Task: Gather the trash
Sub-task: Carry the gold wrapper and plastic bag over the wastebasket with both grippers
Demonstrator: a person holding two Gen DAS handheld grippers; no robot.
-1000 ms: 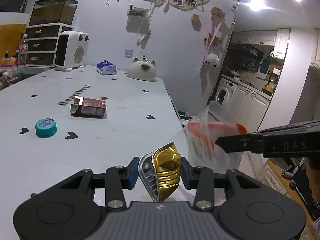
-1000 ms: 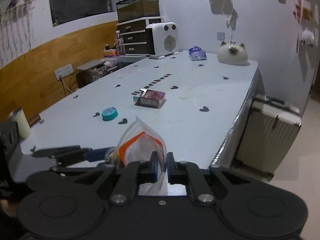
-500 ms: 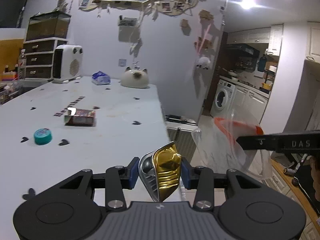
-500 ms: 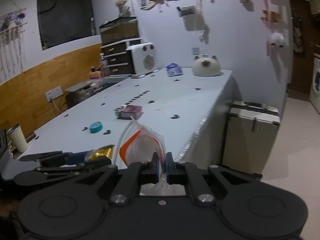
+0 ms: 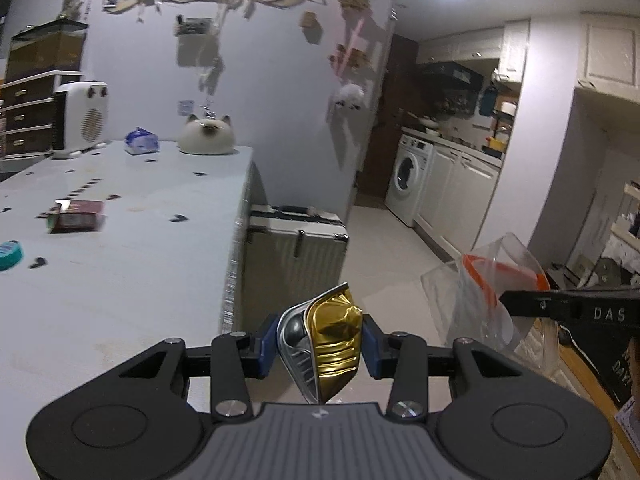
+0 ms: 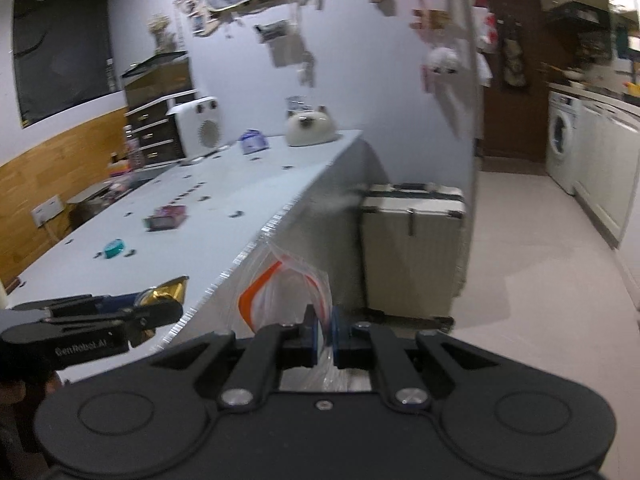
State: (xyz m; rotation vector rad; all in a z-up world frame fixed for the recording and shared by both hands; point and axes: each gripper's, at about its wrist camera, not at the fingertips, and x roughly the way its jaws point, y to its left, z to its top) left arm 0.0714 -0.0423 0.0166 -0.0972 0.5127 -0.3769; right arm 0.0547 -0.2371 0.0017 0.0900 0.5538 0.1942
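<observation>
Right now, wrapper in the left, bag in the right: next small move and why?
Probably bring the left gripper across toward the clear zip bag. The gold wrapper is pinched in its fingers, the bag hangs from the right gripper with its orange-rimmed mouth open, and a gap separates them.

The table (image 5: 120,280) fills the left side, its near stretch bare; farther along it lie a teal cap (image 5: 9,255) and a dark box (image 5: 76,216), with a cat figure (image 5: 206,140) and white heater (image 5: 82,118) at the far end. Right of the table's edge a suitcase (image 5: 296,256) stands on the floor (image 6: 540,260). Beyond it the floor runs open toward the washing machine (image 5: 408,178).
</observation>
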